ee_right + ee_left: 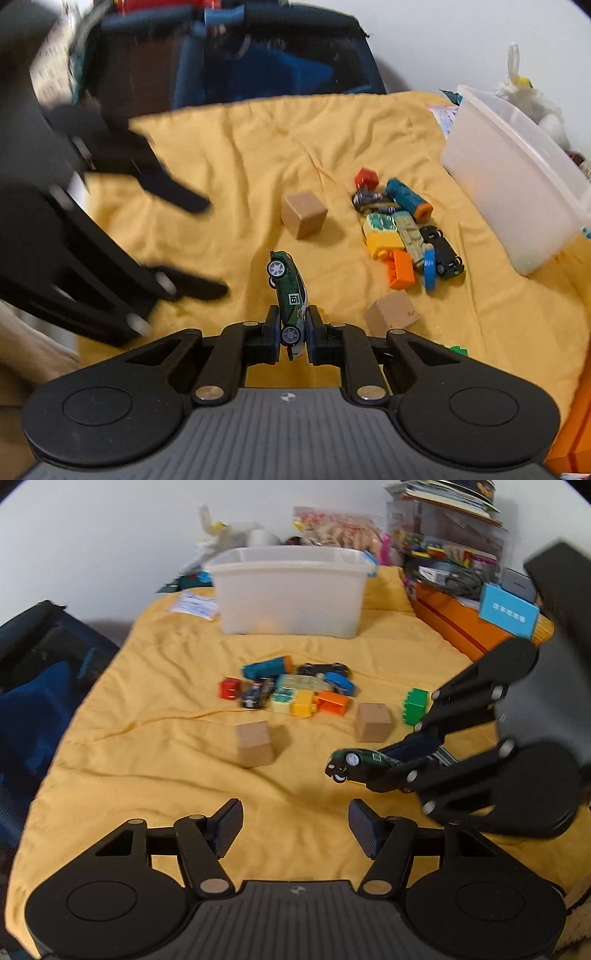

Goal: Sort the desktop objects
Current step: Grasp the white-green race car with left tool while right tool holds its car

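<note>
The right claw (291, 334) is clenched on a green toy car (290, 295), pads pressing its rear end; the car is lifted above the yellow cloth (240, 147), its long axis running straight out from the claw, nose pointing away, wheels turned to the left in the right wrist view; its side bears the number "18" and some small white lettering too fine to read; the left claw (295, 827) stands released, jaws wide, nothing between them; beyond sits a translucent plastic bin (291, 590); an orange box (461, 624) carries a blue card (509, 614) with unreadable white characters; two cardboard cubes (256, 744) flank a cluster of small toys (291, 690); a green brick (416, 706) lies apart.
</note>
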